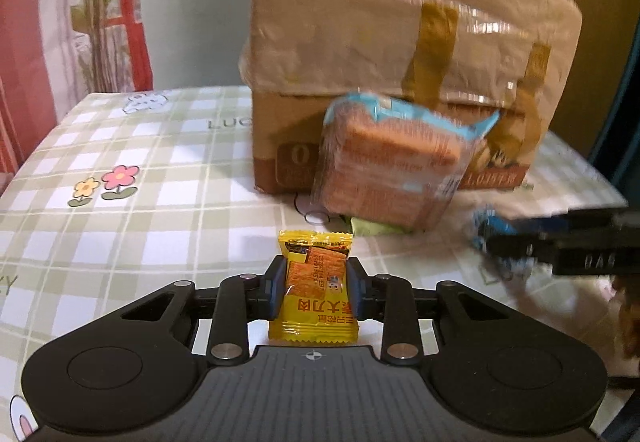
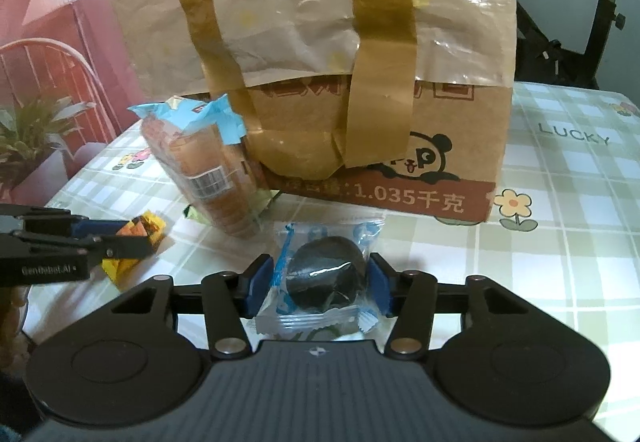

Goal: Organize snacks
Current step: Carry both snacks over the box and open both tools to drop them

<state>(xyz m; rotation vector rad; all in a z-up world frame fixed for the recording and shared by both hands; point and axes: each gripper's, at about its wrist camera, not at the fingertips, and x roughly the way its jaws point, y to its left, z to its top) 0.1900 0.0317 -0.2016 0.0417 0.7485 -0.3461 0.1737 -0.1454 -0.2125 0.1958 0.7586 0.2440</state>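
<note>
Standing near the far edge of the checked tablecloth (image 2: 560,210), the cardboard box (image 2: 400,146) is wearing crinkled plastic film and brown tape strips, and its top is running out of both views. Leaning against the box front, the clear biscuit pack (image 1: 384,166) with its torn blue top is looking blurred in the left view. The left gripper (image 1: 316,288) is pinching a glossy yellow snack packet (image 1: 314,290) between blue pads, near the tablecloth's front edge. The right gripper (image 2: 318,284) is squeezing a transparent wrapper with a dark round cookie (image 2: 326,274), just in front of the box; its lower part is hiding behind the gripper body.
</note>
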